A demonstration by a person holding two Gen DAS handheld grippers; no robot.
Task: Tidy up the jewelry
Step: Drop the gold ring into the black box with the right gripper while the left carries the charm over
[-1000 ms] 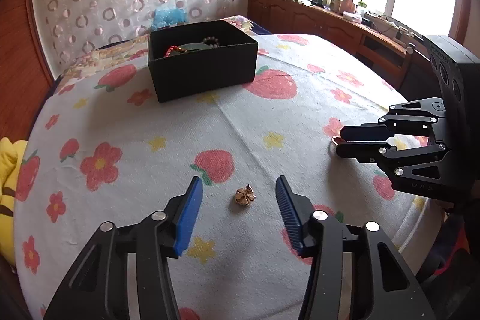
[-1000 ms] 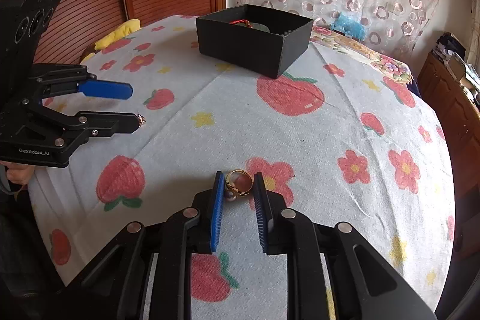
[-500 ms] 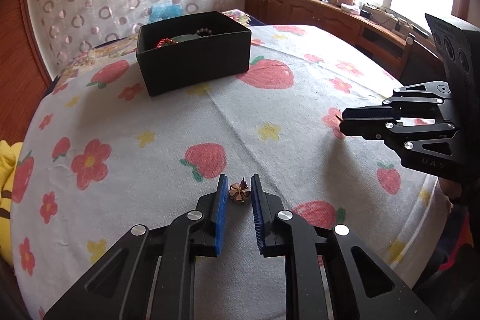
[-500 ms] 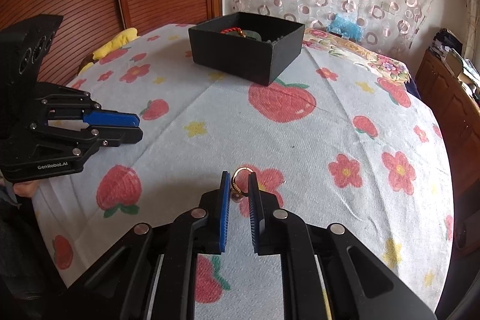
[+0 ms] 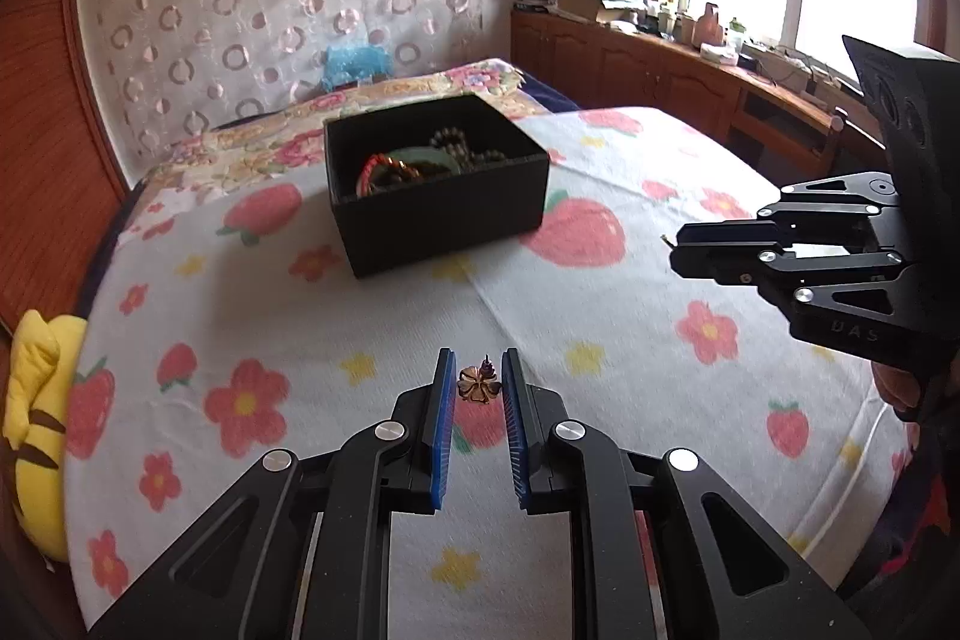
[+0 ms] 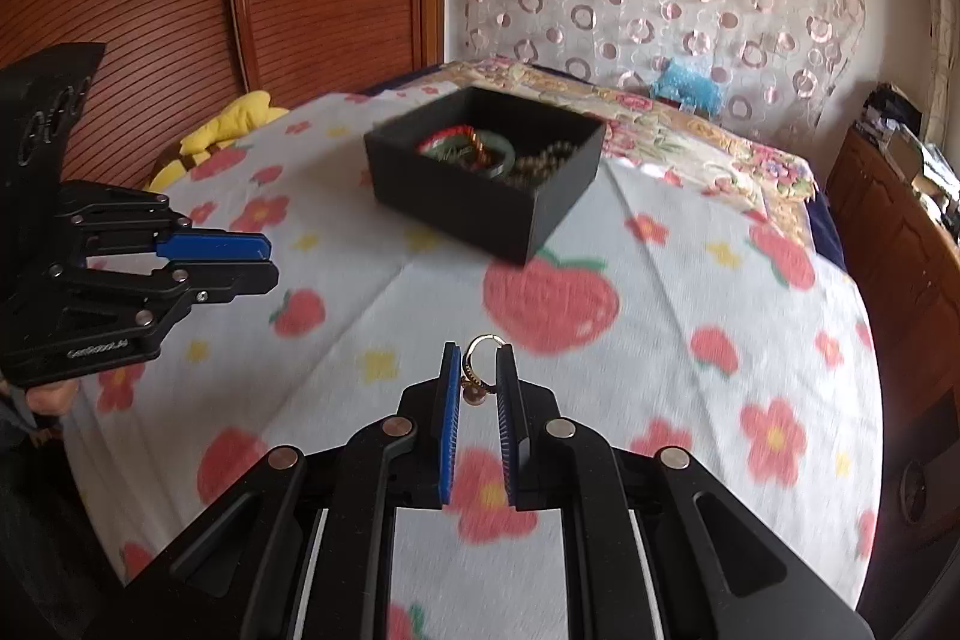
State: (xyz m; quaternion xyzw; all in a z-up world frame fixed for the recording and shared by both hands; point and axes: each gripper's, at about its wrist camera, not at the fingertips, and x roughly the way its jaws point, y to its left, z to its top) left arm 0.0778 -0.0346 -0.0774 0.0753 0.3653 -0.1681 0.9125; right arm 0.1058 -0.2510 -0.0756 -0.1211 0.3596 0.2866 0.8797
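An open, rectangular black box (image 5: 437, 196) is seen standing on a white bedspread printed with red strawberries and flowers (image 5: 600, 340), which covers the bed. Inside the box a red corded bracelet (image 5: 375, 166), a pale green bangle (image 5: 420, 157) and a string of dark round beads (image 5: 462, 145) are heaped together; the pieces overlap, so their exact count cannot be told. In the right wrist view the same contents are shown blurred, the beads lying toward the near right corner of the box (image 6: 480, 178). The left claw (image 5: 478, 388) is closed on a small bronze flower-shaped earring (image 5: 479, 383), which is pinched between the blue pads (image 5: 443, 418) and held above the bedspread, well short of the box. The right claw (image 6: 478, 376) is clamped on a thin gold ring with a small pearl bead (image 6: 477, 370), the hoop standing upright between the pads and the bead hanging below. Both pieces are held clear of the fabric, it appears. A yellow plush toy (image 5: 36, 430) is seen at the left edge of the bed, and a patterned curtain with pink circles (image 5: 270, 10) hangs behind the box.
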